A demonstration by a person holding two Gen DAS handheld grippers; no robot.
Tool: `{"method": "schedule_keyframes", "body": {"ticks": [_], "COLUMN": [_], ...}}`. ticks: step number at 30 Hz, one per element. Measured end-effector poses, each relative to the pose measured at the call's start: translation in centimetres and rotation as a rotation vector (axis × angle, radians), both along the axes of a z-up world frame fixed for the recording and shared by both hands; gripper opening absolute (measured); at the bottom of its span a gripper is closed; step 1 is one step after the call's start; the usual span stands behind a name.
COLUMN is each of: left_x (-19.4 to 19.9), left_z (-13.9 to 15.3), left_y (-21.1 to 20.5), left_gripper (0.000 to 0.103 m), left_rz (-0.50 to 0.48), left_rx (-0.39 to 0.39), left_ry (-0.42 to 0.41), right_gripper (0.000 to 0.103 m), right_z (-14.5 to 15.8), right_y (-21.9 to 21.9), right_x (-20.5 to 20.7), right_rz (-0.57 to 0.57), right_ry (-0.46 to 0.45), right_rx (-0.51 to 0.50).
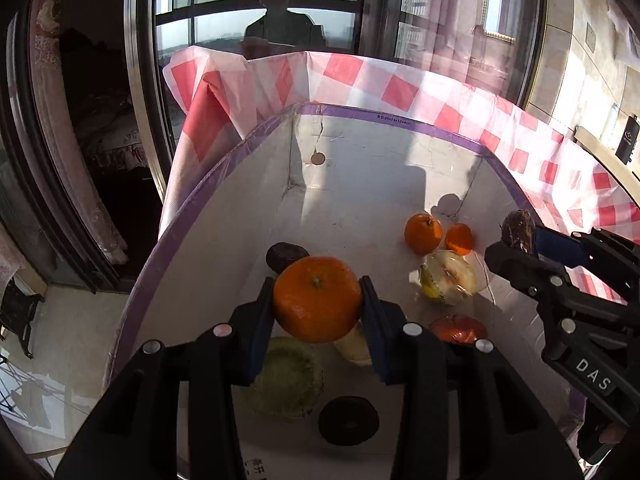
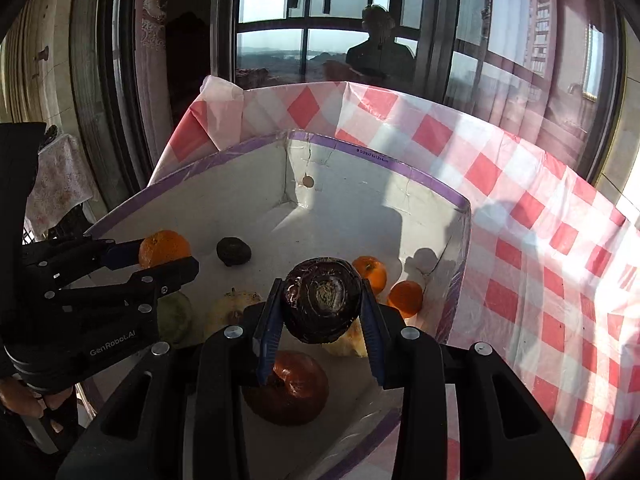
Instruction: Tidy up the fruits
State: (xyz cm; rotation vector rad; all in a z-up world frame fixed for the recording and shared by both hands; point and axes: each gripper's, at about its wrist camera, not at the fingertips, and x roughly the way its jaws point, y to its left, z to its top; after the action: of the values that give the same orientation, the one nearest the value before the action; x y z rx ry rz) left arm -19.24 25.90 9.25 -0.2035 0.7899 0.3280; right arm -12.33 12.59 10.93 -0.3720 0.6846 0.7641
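My left gripper [image 1: 317,292] is shut on a large orange [image 1: 316,304] and holds it above a white box with a purple rim [image 1: 400,120]. My right gripper [image 2: 321,292] is shut on a dark brown round fruit [image 2: 320,304] over the same box [image 2: 400,164]. Each gripper shows in the other's view: the right gripper [image 1: 518,236] at the right edge with its dark fruit [image 1: 518,226], the left gripper [image 2: 160,258] at the left with its orange [image 2: 164,247]. Inside the box lie two small oranges [image 1: 423,233], a wrapped pale fruit [image 1: 448,278], a red fruit [image 2: 288,388], a green fruit [image 1: 288,376] and dark fruits [image 2: 234,251].
The box stands on a red-and-white checked tablecloth [image 2: 540,260] that bunches up behind it. Large windows and curtains [image 1: 52,80] rise beyond the table, with a person's reflection in the glass. The box's far half has bare floor [image 1: 360,200].
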Motion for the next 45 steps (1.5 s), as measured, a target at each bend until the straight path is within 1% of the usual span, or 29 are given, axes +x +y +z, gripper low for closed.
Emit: {"method": "schedule_keyframes", "body": {"ticks": [2,6,8,12,15,21,26,27,28,29,30,31,35,38,40,42,45], "left_x": [0.6,1.6,2.1,2.9,3.2,3.6,3.7,3.6,3.5,3.3,3.2,3.1,2.9,2.9,2.8,2.4,2.0], "left_z": [-0.3,-0.9,-1.1,-1.5,-1.9,-2.1,-2.0,-2.0,-1.9,-1.8,-1.7,-1.7,-1.8,-1.8,-1.7,-1.3,-1.0], "left_y": [-0.3,-0.2,-0.2,-0.1,-0.1,0.0,0.0,0.0,-0.1,-0.1,-0.1,-0.1,0.0,0.1,0.3,0.4,0.5], "left_gripper": [0.041,0.041,0.041,0.041,0.041,0.041,0.042,0.044,0.047,0.051,0.053,0.053,0.054,0.056,0.063,0.076,0.076], "left_rz": [-0.021,-0.052,-0.066,-0.081,-0.08,-0.09,-0.093,-0.091,-0.089,-0.085,-0.077,-0.074,-0.065,-0.053,-0.034,-0.007,-0.021], "left_rx": [0.02,0.007,-0.001,-0.016,-0.016,-0.021,-0.027,-0.023,-0.016,-0.011,-0.005,-0.004,-0.001,0.004,0.014,0.034,0.027], "left_ry": [0.047,0.12,0.156,0.214,0.241,0.262,0.269,0.267,0.266,0.263,0.264,0.265,0.265,0.264,0.257,0.244,0.238], "right_gripper": [0.037,0.037,0.037,0.037,0.037,0.037,0.037,0.037,0.04,0.045,0.047,0.05,0.056,0.058,0.058,0.06,0.062], "right_z": [-0.6,-2.1,-2.9,-3.8,-4.3,-4.7,-4.7,-4.6,-4.5,-4.4,-4.3,-4.2,-4.2,-4.3,-4.5,-4.4,-4.4], "right_y": [0.8,2.8,3.7,4.3,4.5,5.4,5.5,5.6,5.5,5.4,5.3,5.2,5.0,4.8,4.6,4.4,4.3], "right_x": [0.6,1.8,2.4,3.0,3.3,2.8,2.5,2.5,2.5,2.5,2.5,2.5,2.4,2.1,2.2,2.2,2.1], "right_rz": [0.017,0.066,0.091,0.125,0.16,0.19,0.194,0.192,0.188,0.185,0.181,0.177,0.168,0.166,0.16,0.155,0.16], "right_ry": [0.029,0.076,0.114,0.157,0.211,0.211,0.213,0.216,0.217,0.221,0.221,0.218,0.209,0.192,0.183,0.185,0.178], "right_rx": [-0.051,-0.174,-0.229,-0.327,-0.348,-0.424,-0.436,-0.433,-0.427,-0.422,-0.419,-0.418,-0.42,-0.41,-0.4,-0.387,-0.385]}}
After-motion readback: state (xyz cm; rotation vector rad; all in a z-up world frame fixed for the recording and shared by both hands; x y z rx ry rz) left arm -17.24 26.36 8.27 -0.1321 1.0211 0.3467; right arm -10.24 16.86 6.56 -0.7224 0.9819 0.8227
